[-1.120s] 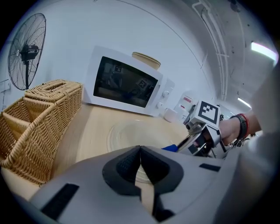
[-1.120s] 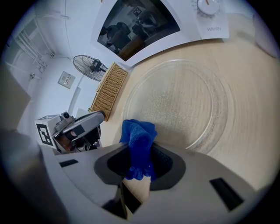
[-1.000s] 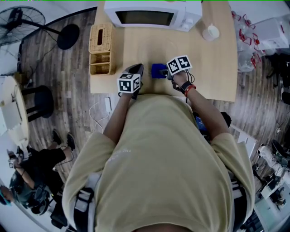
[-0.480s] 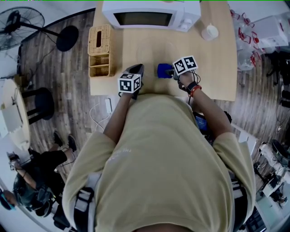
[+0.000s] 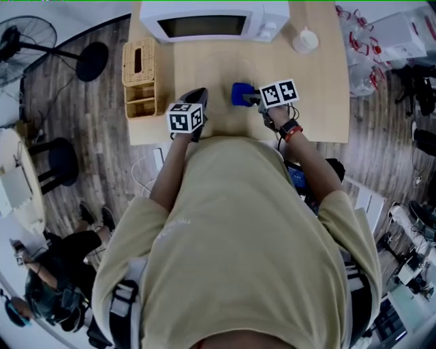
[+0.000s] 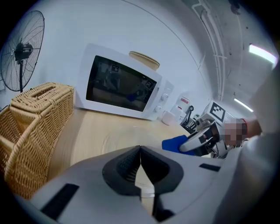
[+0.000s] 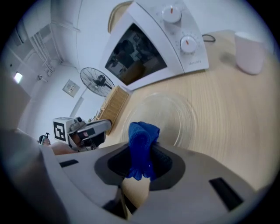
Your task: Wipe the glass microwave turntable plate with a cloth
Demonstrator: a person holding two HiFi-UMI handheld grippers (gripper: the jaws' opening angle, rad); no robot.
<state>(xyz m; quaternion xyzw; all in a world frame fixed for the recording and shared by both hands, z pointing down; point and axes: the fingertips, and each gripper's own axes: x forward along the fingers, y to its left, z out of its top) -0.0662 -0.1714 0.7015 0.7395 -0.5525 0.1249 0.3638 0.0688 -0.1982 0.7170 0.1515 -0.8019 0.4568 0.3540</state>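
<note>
The clear glass turntable plate [image 7: 164, 114] lies flat on the light wooden table [image 5: 320, 95] in front of the microwave; it shows faintly in the left gripper view [image 6: 117, 139]. My right gripper [image 5: 251, 99] is shut on a bunched blue cloth [image 7: 141, 142], which sticks up from between the jaws just short of the plate's near rim. The cloth [image 5: 240, 94] is a blue patch in the head view. My left gripper [image 5: 197, 101] hovers to the left near the table's front edge, its jaws [image 6: 140, 158] shut with nothing in them.
A white microwave [image 5: 214, 20] with its door closed stands at the back of the table. A wicker box [image 5: 139, 73] fills the left side, and a white cup [image 5: 304, 41] sits at the back right. A standing fan [image 5: 27, 34] is on the floor to the left.
My right gripper has carried the blue cloth a little forward and right, toward the microwave. The left gripper has hardly moved. The head camera has shifted slightly.
</note>
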